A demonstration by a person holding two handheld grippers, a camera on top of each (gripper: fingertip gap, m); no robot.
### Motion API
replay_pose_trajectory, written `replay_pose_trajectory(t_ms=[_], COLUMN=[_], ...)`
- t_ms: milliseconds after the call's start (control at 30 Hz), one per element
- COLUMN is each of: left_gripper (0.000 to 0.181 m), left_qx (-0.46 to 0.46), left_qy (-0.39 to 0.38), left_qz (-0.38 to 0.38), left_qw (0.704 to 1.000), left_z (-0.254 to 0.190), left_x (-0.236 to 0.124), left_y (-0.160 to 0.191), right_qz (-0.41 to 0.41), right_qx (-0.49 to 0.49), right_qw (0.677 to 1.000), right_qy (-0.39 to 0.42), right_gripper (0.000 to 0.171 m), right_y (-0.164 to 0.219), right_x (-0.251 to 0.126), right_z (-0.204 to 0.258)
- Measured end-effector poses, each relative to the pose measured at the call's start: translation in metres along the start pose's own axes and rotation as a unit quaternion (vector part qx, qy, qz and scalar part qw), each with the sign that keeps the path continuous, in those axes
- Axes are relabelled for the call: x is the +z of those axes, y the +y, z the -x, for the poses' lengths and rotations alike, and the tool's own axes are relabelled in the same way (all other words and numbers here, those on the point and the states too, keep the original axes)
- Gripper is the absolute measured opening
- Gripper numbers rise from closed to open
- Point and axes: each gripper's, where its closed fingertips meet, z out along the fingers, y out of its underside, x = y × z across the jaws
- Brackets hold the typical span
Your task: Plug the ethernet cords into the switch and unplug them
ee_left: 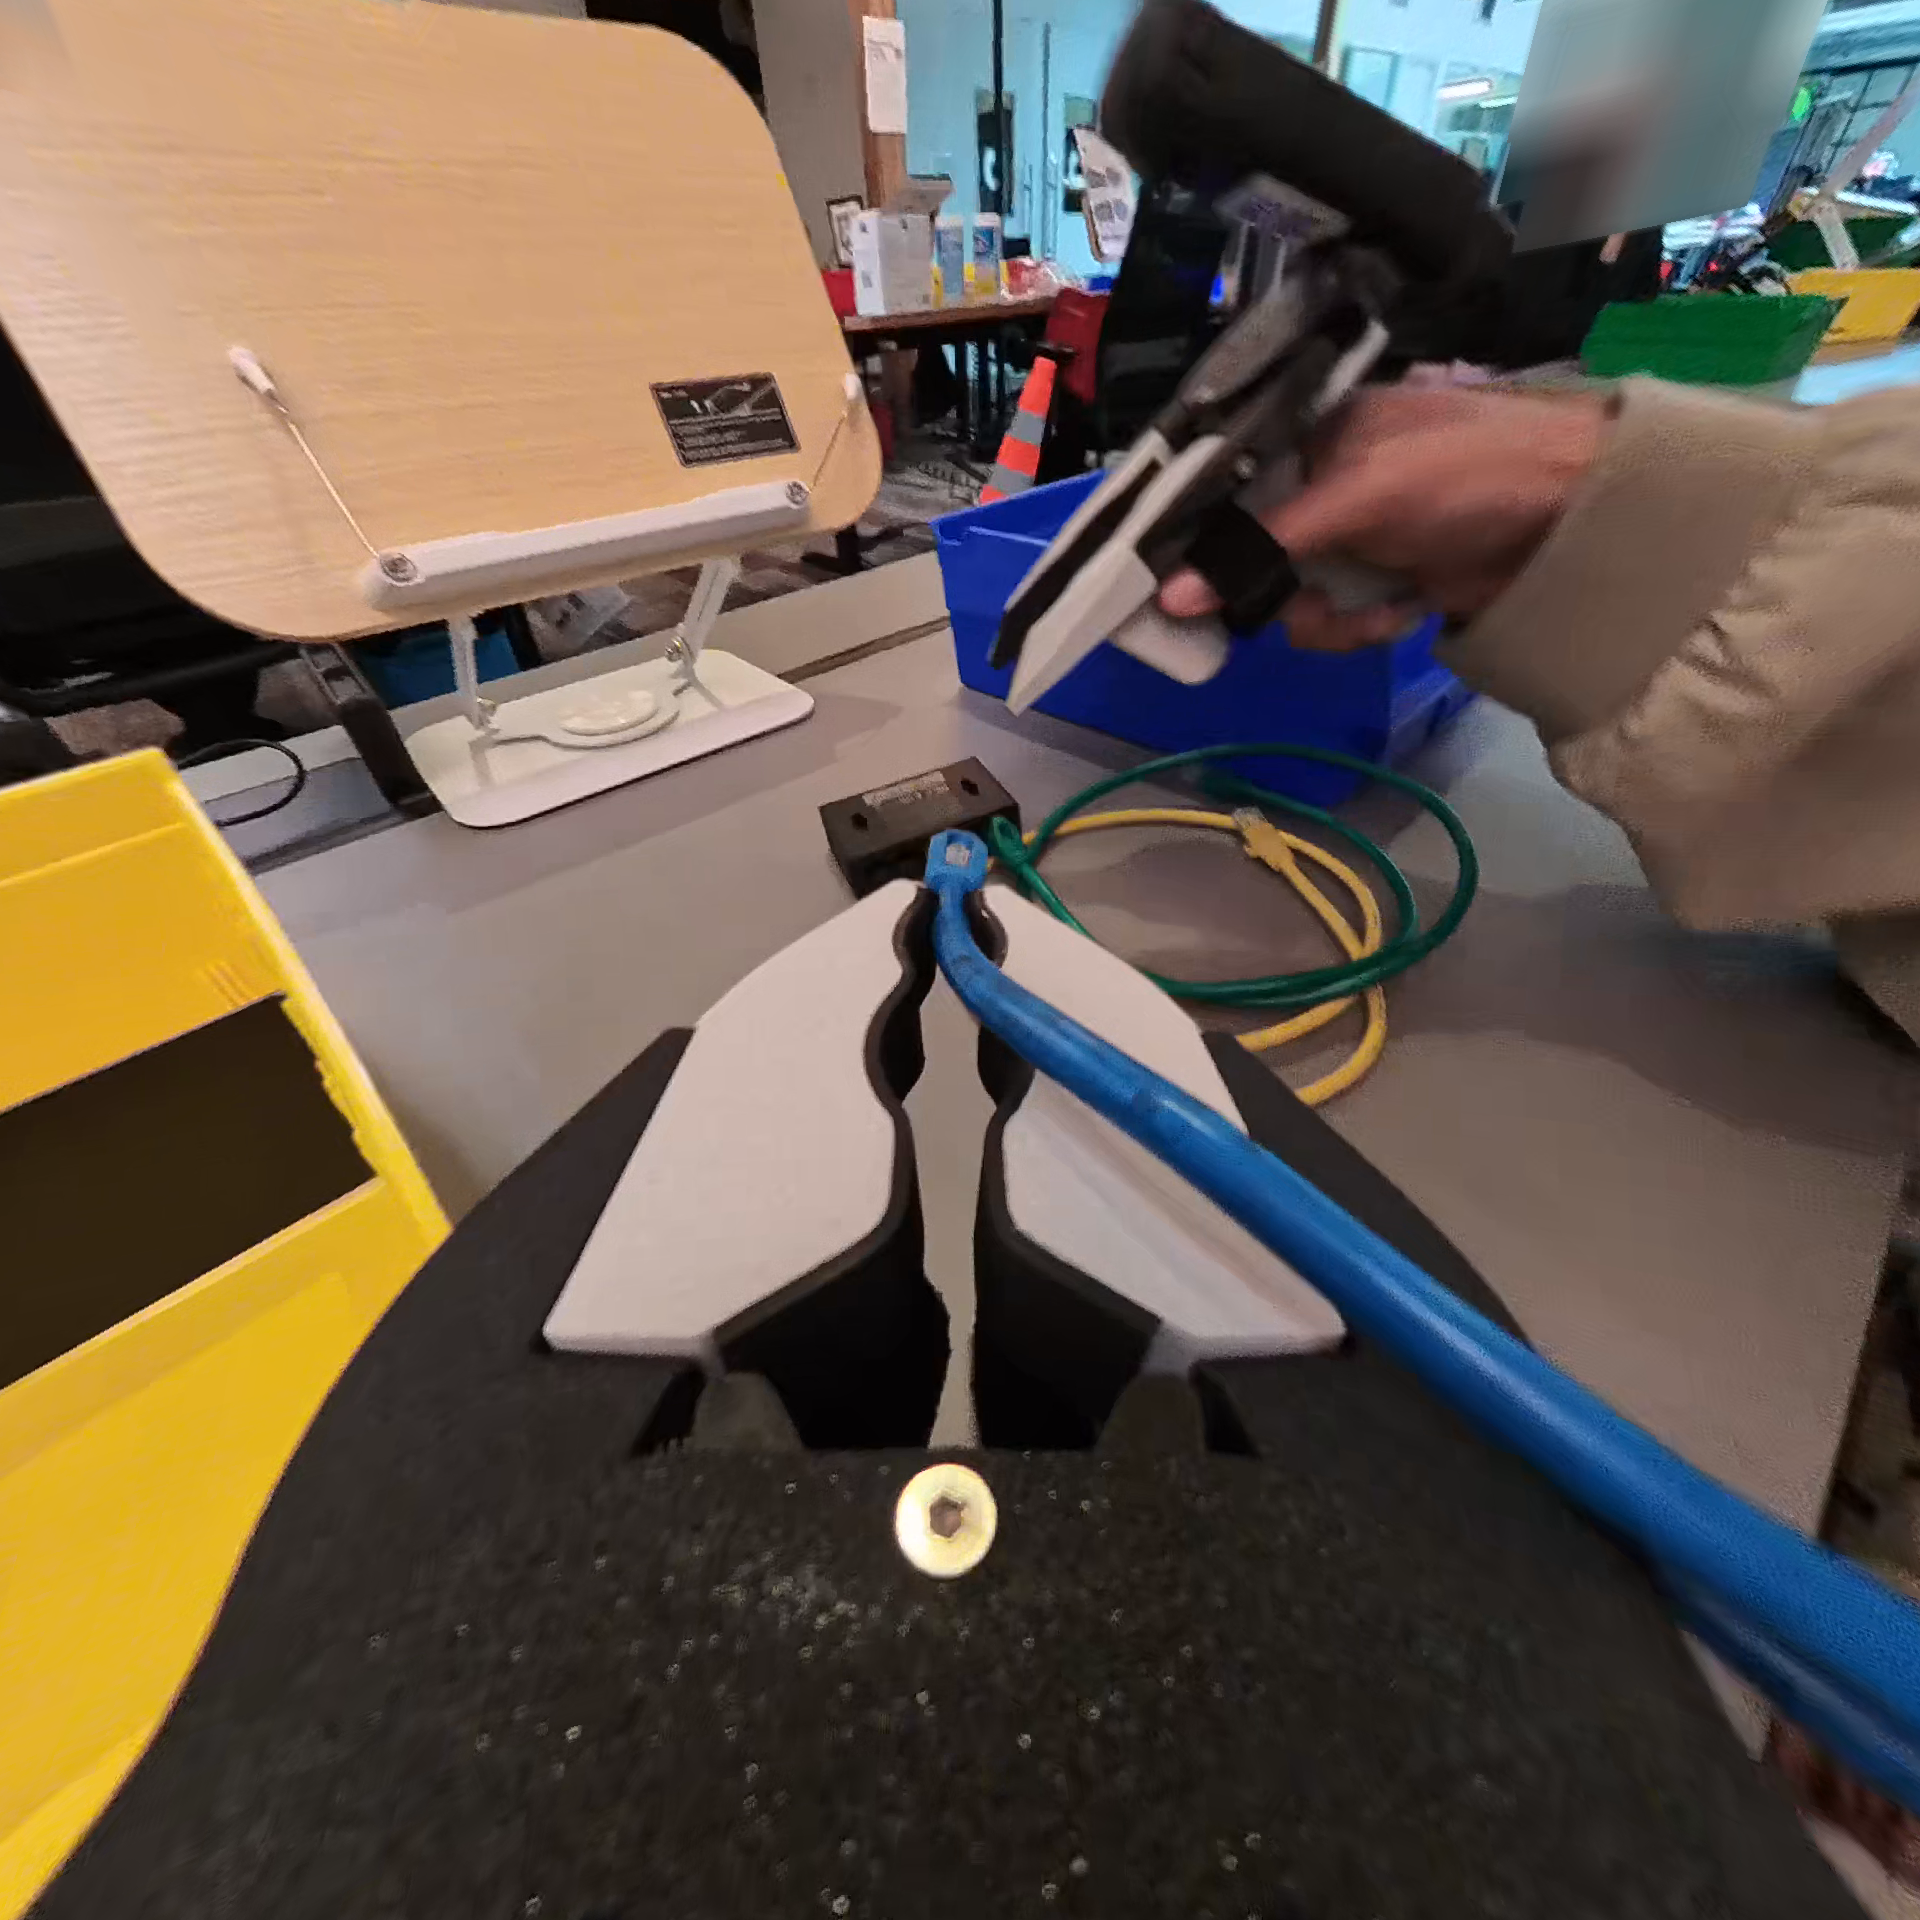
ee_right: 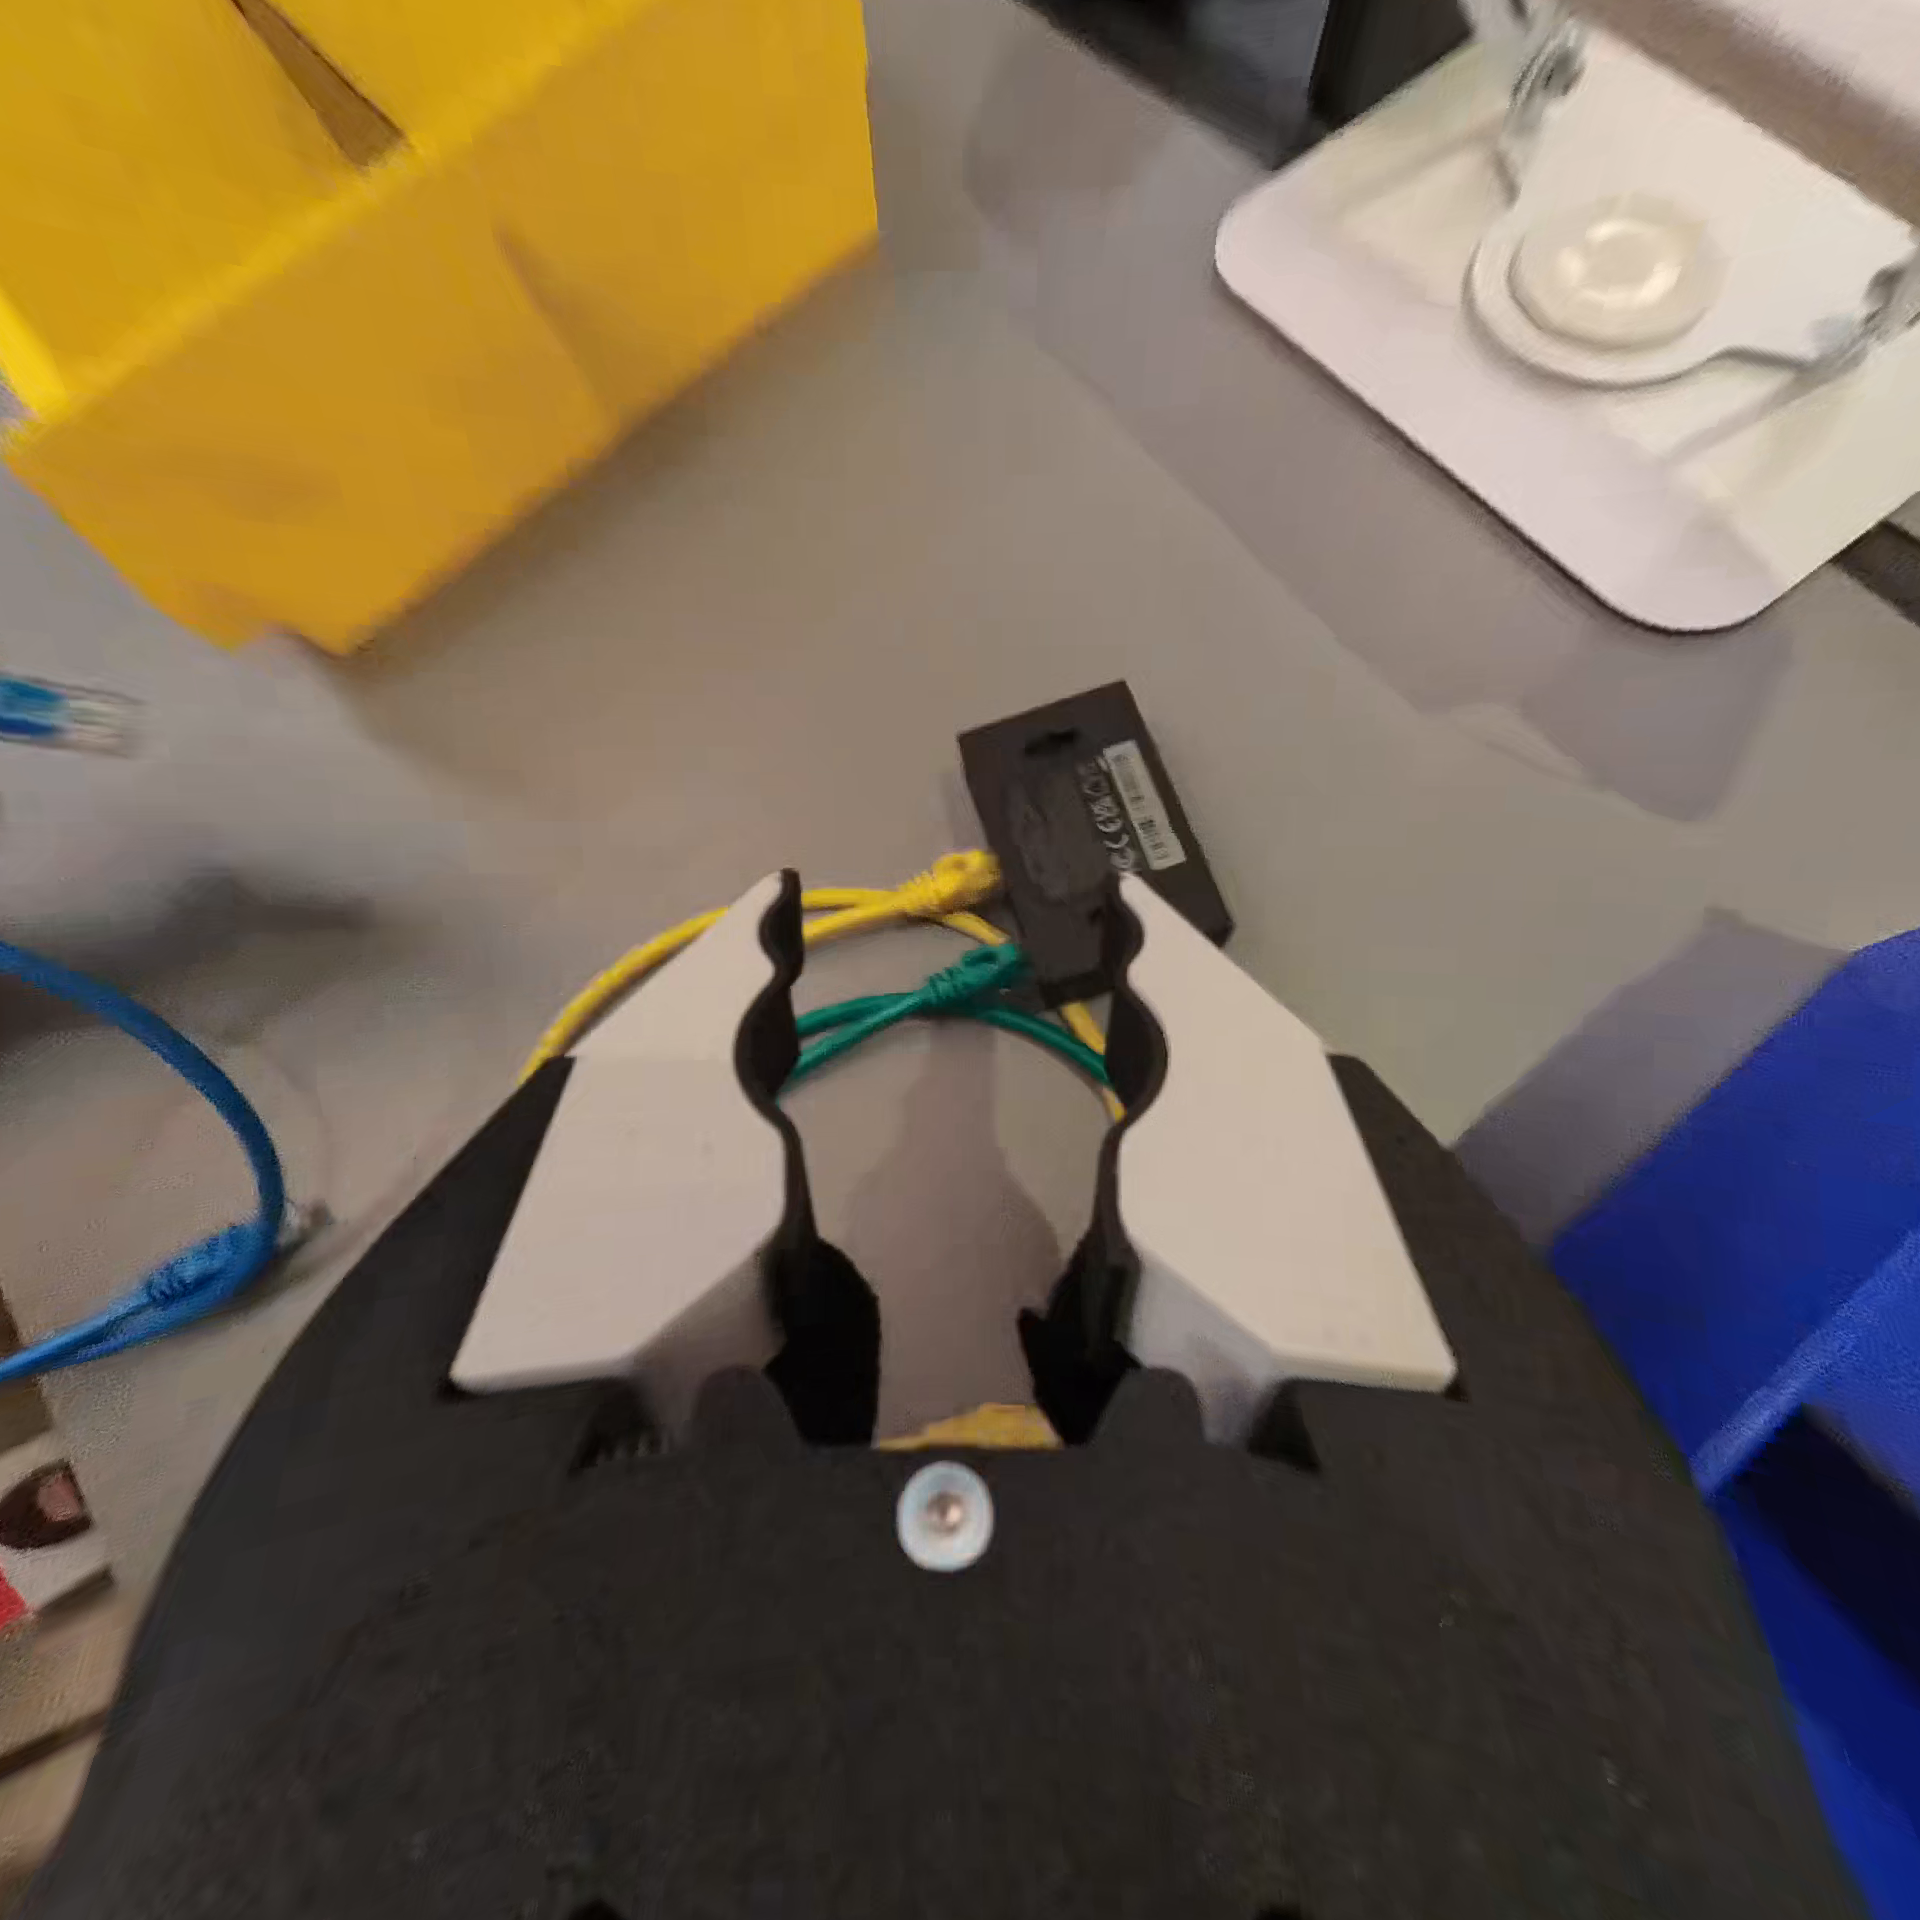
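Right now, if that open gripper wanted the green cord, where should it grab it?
Probably at the ribbed boot behind the green cord's plug, beside the switch. The right gripper could descend from above, fingers straddling it sideways, since it lies flat and is stiffer than the loops.

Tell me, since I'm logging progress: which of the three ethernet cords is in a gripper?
The blue cord: the left gripper pinches it behind its plug, while the yellow cord and green cord lie untouched.
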Motion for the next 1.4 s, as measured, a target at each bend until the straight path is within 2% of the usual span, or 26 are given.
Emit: replay_pose_trajectory(t_ms=[67,167,200,300,333,433,500,600,667,733,833,933,1033,1300,1400], left_gripper=[0.005,0.005,0.005,0.005,0.005,0.005,0.005,0.006,0.005,0.005,0.005,0.005,0.005,0.005,0.005], left_qx=[-0.001,0.008,0.011,0.015,0.015,0.021,0.028,0.023,0.015,0.011,0.034,0.054,0.073,0.142,0.131], left_qy=[0.010,0.001,-0.008,-0.010,-0.008,0.007,0.005,-0.002,-0.015,-0.031,-0.040,-0.026,-0.003,-0.026,-0.043], left_qz=[0.022,0.049,0.057,0.095,0.110,0.159,0.183,0.161,0.120,0.071,0.005,-0.011,-0.008,0.003,0.001], left_qw=[1.000,0.999,0.998,0.995,0.994,0.987,0.983,0.987,0.993,0.997,0.999,0.998,0.997,0.989,0.990], left_z=[0.001,0.006,0.009,0.012,0.011,0.006,0.005,0.006,0.010,0.015,0.018,0.017,0.012,-0.004,-0.003], left_x=[-0.001,-0.003,-0.004,-0.004,-0.004,-0.002,0.000,0.006,0.014,0.022,0.033,0.046,0.060,0.069,0.071], left_y=[0.010,0.024,0.028,0.042,0.048,0.068,0.077,0.069,0.050,0.025,-0.015,-0.039,-0.046,-0.039,-0.036], right_qz=[0.073,0.107,0.138,0.230,0.245,0.247,0.246,0.254,0.240,0.190,0.106,0.054,0.006,-0.007,-0.004], right_qx=[-0.028,-0.100,-0.116,-0.144,-0.155,-0.156,-0.149,-0.135,-0.140,-0.117,-0.075,-0.073,-0.074,-0.009,0.007], right_qw=[0.997,0.989,0.983,0.962,0.957,0.956,0.958,0.958,0.961,0.975,0.990,0.991,0.984,0.984,0.985], right_qy=[0.002,0.029,0.032,0.014,0.021,-0.006,-0.015,-0.010,0.004,0.000,-0.062,-0.096,-0.160,-0.177,-0.173], right_gripper=[0.060,0.055,0.061,0.061,0.069,0.070,0.061,0.060,0.060,0.060,0.060,0.060,0.060,0.060,0.060], right_y=[0.003,-0.006,0.001,0.032,0.037,0.042,0.044,0.046,0.041,0.022,-0.009,-0.023,-0.031,-0.020,-0.017], right_x=[0.010,0.027,0.035,0.053,0.058,0.070,0.075,0.074,0.070,0.061,0.039,0.020,0.003,-0.003,0.000], right_z=[-0.005,-0.017,-0.025,-0.043,-0.051,-0.048,-0.045,-0.046,-0.046,-0.034,0.002,0.031,0.064,0.065,0.064])
